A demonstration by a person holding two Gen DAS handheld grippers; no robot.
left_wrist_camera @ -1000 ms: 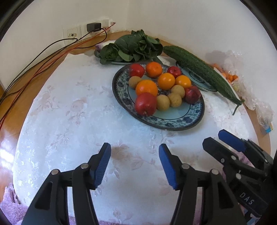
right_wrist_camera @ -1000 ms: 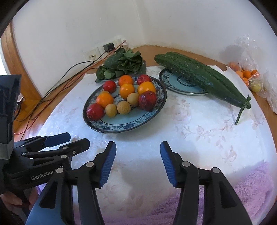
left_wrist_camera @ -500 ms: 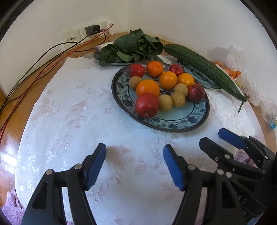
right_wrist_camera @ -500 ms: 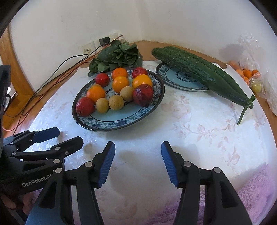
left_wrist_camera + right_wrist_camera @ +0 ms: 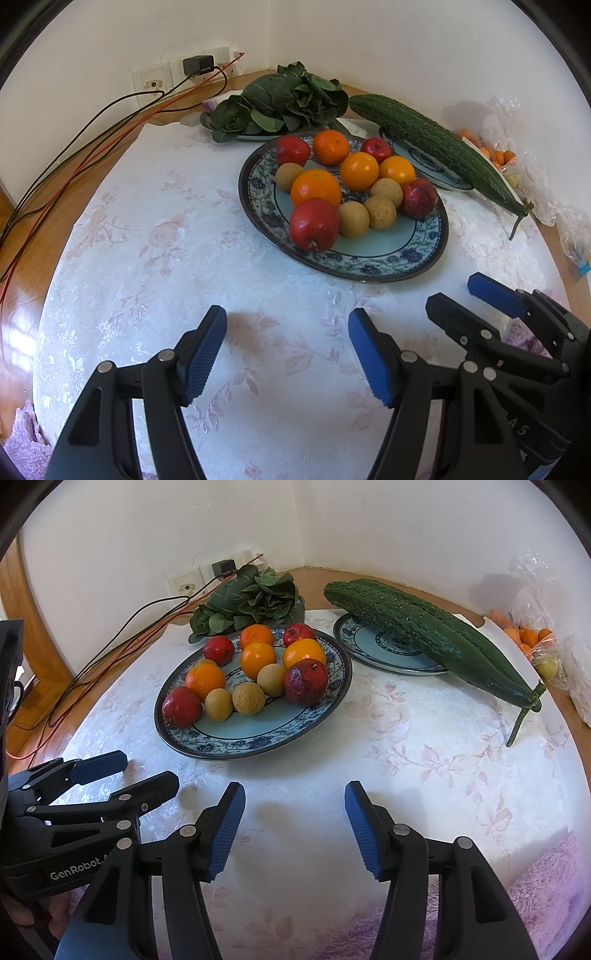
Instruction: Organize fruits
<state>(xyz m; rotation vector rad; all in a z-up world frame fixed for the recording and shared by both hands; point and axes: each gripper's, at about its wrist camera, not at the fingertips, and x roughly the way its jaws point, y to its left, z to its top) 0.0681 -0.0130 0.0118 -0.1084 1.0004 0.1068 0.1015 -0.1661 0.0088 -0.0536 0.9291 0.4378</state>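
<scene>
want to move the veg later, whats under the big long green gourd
A blue patterned small plate sits under the gourd, whose stem end overhangs onto the tablecloth. The gourd hides the plate's far rim.

Blue-floral-rimmed pale blue oval plate point(image 5: 258, 744); red, orange, tan round fruits point(image 5: 255, 657); white pink-flowered tablecloth point(image 5: 406, 760); dark green bumpy gourd point(image 5: 428, 631).

Bagged fruit point(image 5: 532, 638) (kind unclear) half-hidden
</scene>
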